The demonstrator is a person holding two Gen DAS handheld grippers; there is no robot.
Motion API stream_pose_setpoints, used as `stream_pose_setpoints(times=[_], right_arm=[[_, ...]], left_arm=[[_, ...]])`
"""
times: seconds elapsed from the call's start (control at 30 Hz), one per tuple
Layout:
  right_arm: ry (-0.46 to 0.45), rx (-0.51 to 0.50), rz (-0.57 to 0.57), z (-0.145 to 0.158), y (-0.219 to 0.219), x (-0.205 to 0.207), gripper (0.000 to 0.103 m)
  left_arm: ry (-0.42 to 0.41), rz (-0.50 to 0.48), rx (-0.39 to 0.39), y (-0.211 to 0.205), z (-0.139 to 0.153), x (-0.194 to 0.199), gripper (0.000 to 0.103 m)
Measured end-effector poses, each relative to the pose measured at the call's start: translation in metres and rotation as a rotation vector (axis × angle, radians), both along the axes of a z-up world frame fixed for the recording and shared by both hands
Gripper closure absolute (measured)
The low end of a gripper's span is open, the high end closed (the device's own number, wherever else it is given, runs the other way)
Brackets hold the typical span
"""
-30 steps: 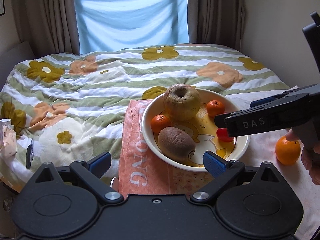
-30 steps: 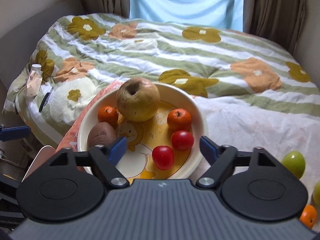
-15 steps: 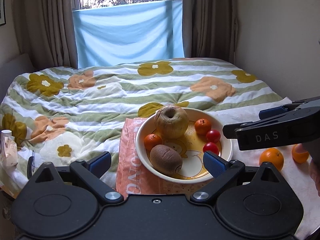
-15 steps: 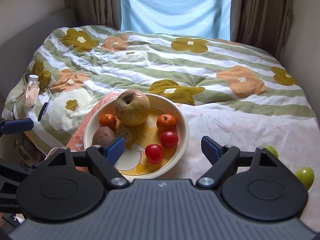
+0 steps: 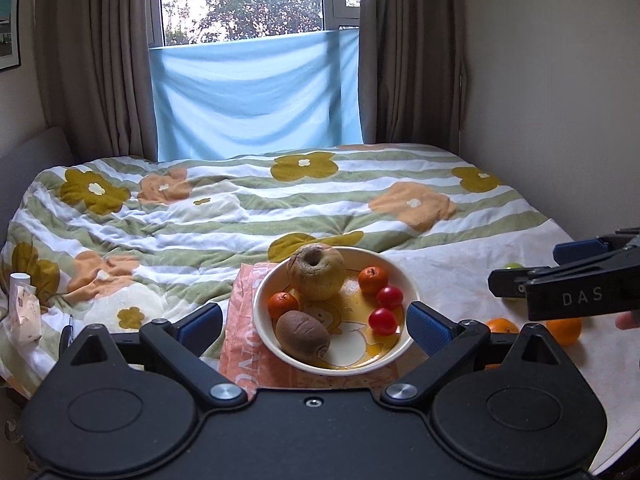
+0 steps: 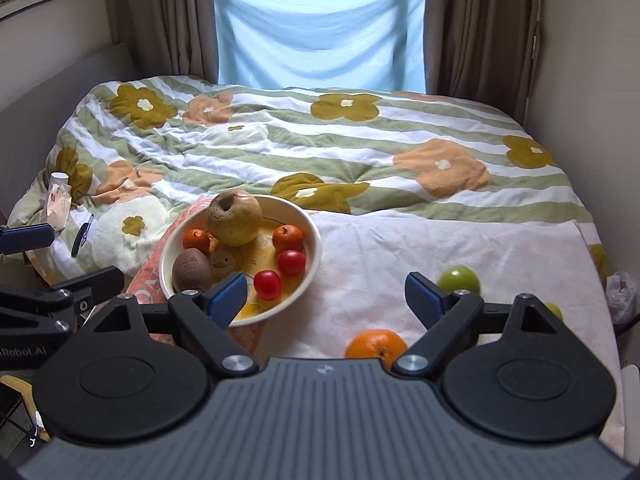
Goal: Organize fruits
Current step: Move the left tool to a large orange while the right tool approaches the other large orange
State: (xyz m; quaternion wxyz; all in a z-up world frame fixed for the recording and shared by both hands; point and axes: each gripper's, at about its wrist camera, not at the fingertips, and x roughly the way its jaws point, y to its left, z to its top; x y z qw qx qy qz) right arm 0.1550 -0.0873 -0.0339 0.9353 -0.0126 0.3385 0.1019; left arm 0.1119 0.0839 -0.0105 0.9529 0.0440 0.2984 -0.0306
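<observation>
A cream bowl (image 5: 406, 340) (image 6: 314, 256) sits on an orange cloth on the bed. It holds a big yellowish apple (image 5: 316, 272) (image 6: 235, 218), a kiwi (image 5: 303, 335) (image 6: 192, 270), two small oranges (image 5: 373, 280) (image 5: 283, 305) and two red tomatoes (image 5: 389, 297) (image 5: 383, 321). My left gripper (image 5: 316, 326) is open and empty in front of the bowl. My right gripper (image 6: 326, 300) is open and empty, right of the bowl, and shows at the right of the left wrist view (image 5: 560, 280). Loose oranges (image 6: 376, 344) (image 5: 564, 330) and green fruits (image 6: 459, 279) lie on the white cloth.
The flowered quilt (image 5: 240, 208) covers the bed up to the blue window cloth (image 5: 256, 96). A small packet and bottle (image 5: 22, 304) lie at the bed's left edge. A wall (image 5: 560, 100) runs along the right side.
Both grippers have pulled back and up from the bowl, so it looks smaller. The right gripper has moved right, off the bowl. More loose fruit shows on the right.
</observation>
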Motion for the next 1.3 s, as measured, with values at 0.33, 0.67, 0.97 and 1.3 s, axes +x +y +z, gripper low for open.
stream_pose_setpoints(times=[0.33,0.67,0.97,1.3], right_arm=[[-0.023,0.022,0.03,0.009,-0.066,-0.031,0.0],[-0.003,0.02,0.061,-0.003,-0.143,-0.049,0.0],[0.025,0.001,0.099,-0.032,-0.196,-0.035,0.0],[0.033,-0.037,0.171,-0.09,-0.21,-0.008,0.0]], left_arm=[[0.0,0.08,-0.018,-0.051,0.009,-0.032,0.002],[0.008,0.114,0.0,-0.12,-0.003,-0.053,0.002],[0.037,0.074,0.029,-0.172,-0.038,-0.035,0.002],[0.098,0.013,0.067,-0.193,-0.096,0.019,0.002]])
